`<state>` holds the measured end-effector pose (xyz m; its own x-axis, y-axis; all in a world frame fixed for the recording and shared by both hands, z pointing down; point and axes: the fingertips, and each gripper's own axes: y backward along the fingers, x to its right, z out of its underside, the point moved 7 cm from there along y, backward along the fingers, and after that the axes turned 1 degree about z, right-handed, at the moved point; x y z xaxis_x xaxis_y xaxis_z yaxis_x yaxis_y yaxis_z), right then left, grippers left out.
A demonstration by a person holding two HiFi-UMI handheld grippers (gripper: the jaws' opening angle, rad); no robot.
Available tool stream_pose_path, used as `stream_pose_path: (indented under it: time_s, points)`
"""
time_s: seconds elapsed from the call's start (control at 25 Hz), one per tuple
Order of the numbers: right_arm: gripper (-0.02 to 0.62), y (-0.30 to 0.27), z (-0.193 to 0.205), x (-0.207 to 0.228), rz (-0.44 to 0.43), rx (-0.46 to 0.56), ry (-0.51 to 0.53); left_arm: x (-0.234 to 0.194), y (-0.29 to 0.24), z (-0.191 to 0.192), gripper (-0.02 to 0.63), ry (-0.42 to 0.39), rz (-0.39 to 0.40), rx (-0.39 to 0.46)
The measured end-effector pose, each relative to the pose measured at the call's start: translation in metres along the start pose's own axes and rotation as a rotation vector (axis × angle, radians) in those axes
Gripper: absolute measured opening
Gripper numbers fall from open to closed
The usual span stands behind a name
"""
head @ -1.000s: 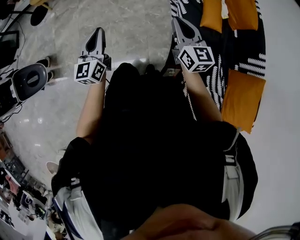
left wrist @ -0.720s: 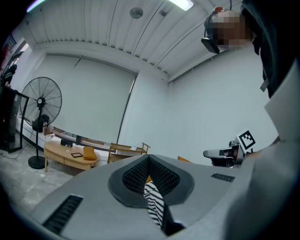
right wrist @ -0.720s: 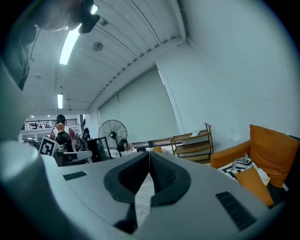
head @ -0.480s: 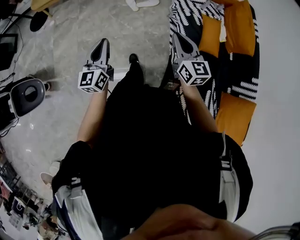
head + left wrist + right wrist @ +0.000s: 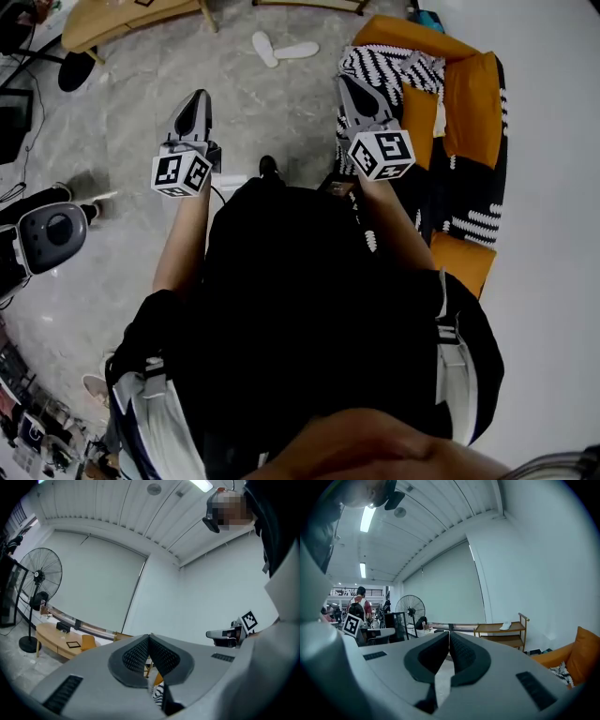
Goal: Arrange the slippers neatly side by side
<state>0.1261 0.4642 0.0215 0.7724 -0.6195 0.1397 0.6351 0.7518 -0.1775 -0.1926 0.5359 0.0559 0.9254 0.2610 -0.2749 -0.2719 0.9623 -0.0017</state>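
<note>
The left gripper (image 5: 196,99) and right gripper (image 5: 348,86) are both closed and empty, held raised because the white slippers (image 5: 300,49) lie unreached on the floor well ahead.

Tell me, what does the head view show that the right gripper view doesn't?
Only the head view: two white slippers lying at an angle to each other on the grey floor. Only the right gripper view: ceiling lights and a person with a backpack far off. Both: the orange sofa and the right gripper, jaws shut and empty.
</note>
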Motion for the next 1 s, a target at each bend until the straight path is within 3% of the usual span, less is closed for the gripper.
stream_pose_path:
  time_s: [0.2, 0.44, 0.76, 1.0]
  points:
    - [0.032, -0.045, -0.015, 0.009, 0.007, -0.004, 0.046, -0.035, -0.045, -0.01, 0.015, 0.024, 0.004, 0.012]
    - [0.032, -0.079, -0.012, 0.042, 0.019, -0.02, 0.024, -0.051, -0.094, 0.001, 0.015, 0.041, 0.005, -0.016]
    - [0.032, -0.16, -0.007, 0.13, -0.005, -0.025, -0.017, -0.07, -0.195, 0.015, 0.015, 0.027, -0.049, -0.043]
    - [0.032, -0.24, -0.03, 0.216, -0.057, -0.044, -0.029, -0.072, -0.293, 0.013, 0.015, 0.018, -0.086, -0.102]
